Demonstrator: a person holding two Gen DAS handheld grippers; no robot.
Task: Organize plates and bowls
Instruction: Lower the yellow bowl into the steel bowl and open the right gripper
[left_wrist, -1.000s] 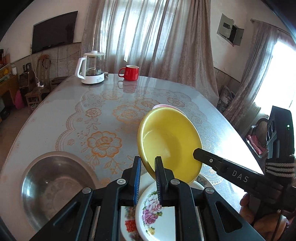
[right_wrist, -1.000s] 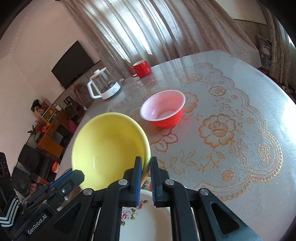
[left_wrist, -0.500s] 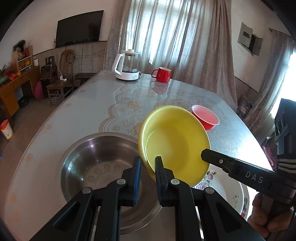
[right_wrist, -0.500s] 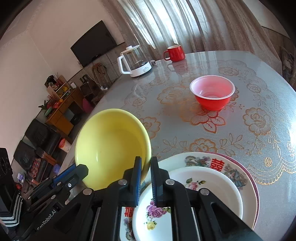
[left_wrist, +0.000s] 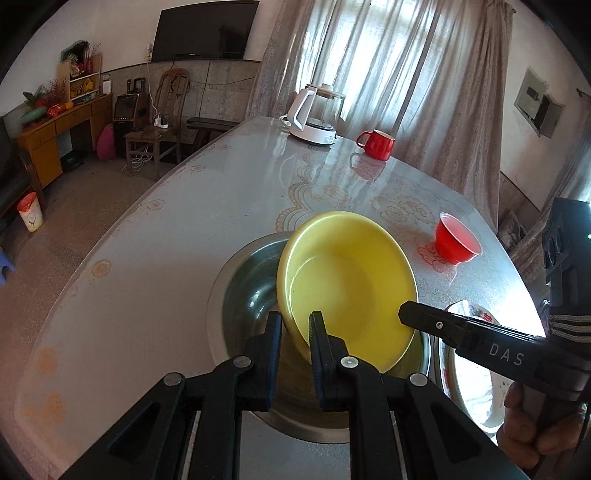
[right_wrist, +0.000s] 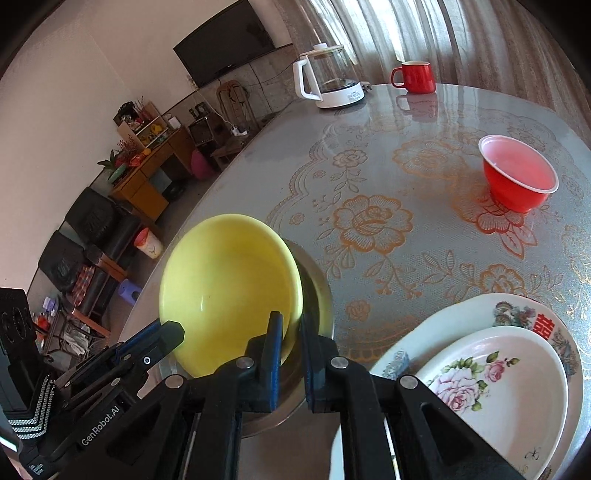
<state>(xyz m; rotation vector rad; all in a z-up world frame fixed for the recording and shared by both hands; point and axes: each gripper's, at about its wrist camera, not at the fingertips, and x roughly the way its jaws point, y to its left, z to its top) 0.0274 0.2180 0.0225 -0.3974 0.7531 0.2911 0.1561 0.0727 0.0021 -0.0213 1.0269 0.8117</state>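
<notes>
Both grippers grip the rim of a yellow bowl (left_wrist: 347, 284), held over a steel bowl (left_wrist: 243, 291) on the table. My left gripper (left_wrist: 295, 328) is shut on the bowl's near-left rim. My right gripper (right_wrist: 291, 332) is shut on its right rim; the yellow bowl (right_wrist: 229, 288) hides most of the steel bowl (right_wrist: 317, 291) there. A red bowl (right_wrist: 517, 177) sits farther right on the table. Two stacked floral plates (right_wrist: 498, 376) lie at the near right, also partly visible in the left wrist view (left_wrist: 476, 384).
A white-and-glass kettle (left_wrist: 317, 118) and a red mug (left_wrist: 376, 144) stand at the table's far end. The table edge (left_wrist: 110, 251) curves along the left, with floor, chairs and a cabinet beyond.
Both grippers have carried the yellow bowl leftward from above the floral plates to above the steel bowl, and lowered it toward it.
</notes>
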